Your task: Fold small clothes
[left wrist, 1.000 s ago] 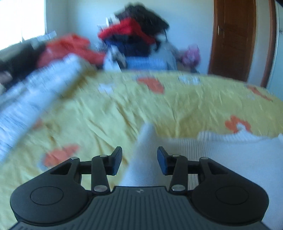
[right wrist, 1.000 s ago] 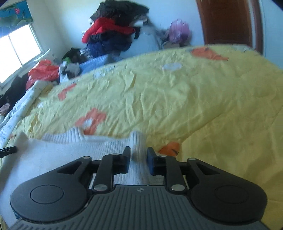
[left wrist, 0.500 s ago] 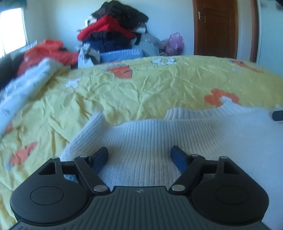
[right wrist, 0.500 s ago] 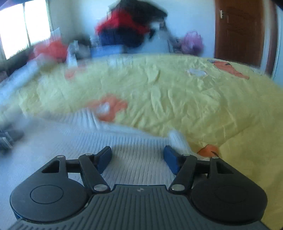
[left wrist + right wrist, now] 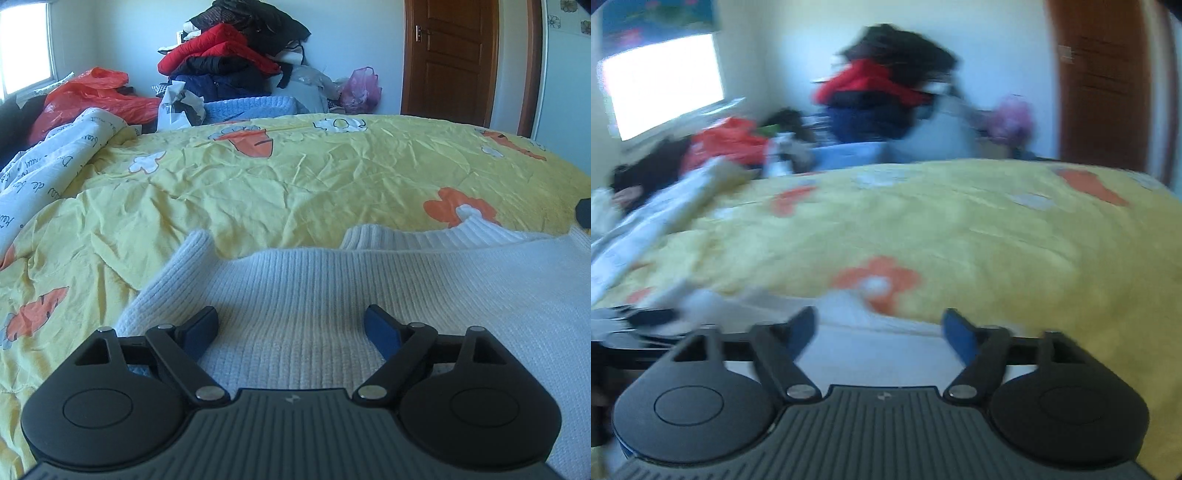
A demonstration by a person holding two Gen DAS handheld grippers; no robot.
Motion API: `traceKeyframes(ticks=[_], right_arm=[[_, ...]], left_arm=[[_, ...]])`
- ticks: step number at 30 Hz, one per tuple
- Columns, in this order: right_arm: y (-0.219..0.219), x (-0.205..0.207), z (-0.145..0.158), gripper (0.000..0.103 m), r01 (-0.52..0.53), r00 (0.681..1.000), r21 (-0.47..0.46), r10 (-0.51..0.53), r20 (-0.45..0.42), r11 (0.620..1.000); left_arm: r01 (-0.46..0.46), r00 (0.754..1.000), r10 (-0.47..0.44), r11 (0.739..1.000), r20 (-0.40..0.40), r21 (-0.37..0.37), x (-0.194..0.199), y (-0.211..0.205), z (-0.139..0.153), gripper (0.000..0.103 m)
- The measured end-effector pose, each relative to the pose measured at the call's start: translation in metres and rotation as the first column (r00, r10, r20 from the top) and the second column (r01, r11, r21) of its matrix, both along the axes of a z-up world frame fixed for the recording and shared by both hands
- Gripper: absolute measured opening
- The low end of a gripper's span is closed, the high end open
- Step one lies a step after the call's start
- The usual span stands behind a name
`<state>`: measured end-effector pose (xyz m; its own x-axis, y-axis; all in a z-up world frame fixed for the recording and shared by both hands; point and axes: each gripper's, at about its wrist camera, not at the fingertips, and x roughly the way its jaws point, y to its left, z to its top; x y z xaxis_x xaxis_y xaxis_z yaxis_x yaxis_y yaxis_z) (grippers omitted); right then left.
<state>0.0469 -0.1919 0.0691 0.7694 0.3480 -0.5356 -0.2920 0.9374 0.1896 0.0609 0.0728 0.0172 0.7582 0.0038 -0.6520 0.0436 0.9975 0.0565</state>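
Note:
A white ribbed knit sweater [image 5: 332, 288] lies flat on the yellow bedspread [image 5: 295, 177]. Its collar [image 5: 424, 234] faces away from me and its left shoulder corner [image 5: 192, 243] sticks up a little. My left gripper [image 5: 291, 330] is open and empty, low over the sweater's left part. My right gripper [image 5: 879, 328] is open and empty over the sweater's [image 5: 879, 350] right part; this view is blurred by motion. The tip of the right gripper [image 5: 583, 212] shows at the right edge of the left wrist view.
A white printed quilt [image 5: 44, 166] is bunched along the bed's left side. A pile of red, black and blue clothes [image 5: 229, 66] and bags stands against the far wall. A brown door [image 5: 450, 59] is at the back right.
Both grippers held the sweater's upper corners a second ago. They opened, let the sweater drop flat, and now sit open over it. The right gripper is still moving.

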Motion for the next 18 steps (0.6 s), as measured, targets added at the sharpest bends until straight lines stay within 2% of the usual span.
traceKeyframes(ticks=[2,4,7,8,9,18], right_arm=[[0.026,0.003,0.001,0.089,-0.068,0.998,-0.051,0.069,0.016,0.996],[0.046,0.011,-0.005,0.089,-0.083,0.996,-0.111,0.084,0.002,0.990],[0.053,0.028,-0.033,0.088,-0.081,0.994,-0.143,0.070,-0.084,0.986],[0.054,0.033,-0.050,0.091,-0.073,0.992,-0.172,0.055,-0.112,0.982],[0.053,0.031,-0.056,0.091,-0.071,0.995,-0.168,0.058,-0.084,0.983],[0.052,0.026,-0.048,0.092,-0.073,0.994,-0.166,0.058,-0.097,0.983]], left_arm=[[0.000,1.000,0.000,1.000,0.000,0.000,0.000,0.000,0.000,0.087],[0.000,1.000,0.000,1.000,0.000,0.000,0.000,0.000,0.000,0.087],[0.001,1.000,-0.001,1.000,0.000,-0.002,0.000,0.001,0.000,0.087],[0.000,1.000,0.000,1.000,0.001,-0.002,0.000,0.001,0.000,0.087],[0.000,1.000,0.000,1.000,0.001,-0.004,0.000,0.001,0.000,0.087],[0.002,1.000,-0.002,1.000,0.000,-0.010,0.000,0.002,0.000,0.087]])
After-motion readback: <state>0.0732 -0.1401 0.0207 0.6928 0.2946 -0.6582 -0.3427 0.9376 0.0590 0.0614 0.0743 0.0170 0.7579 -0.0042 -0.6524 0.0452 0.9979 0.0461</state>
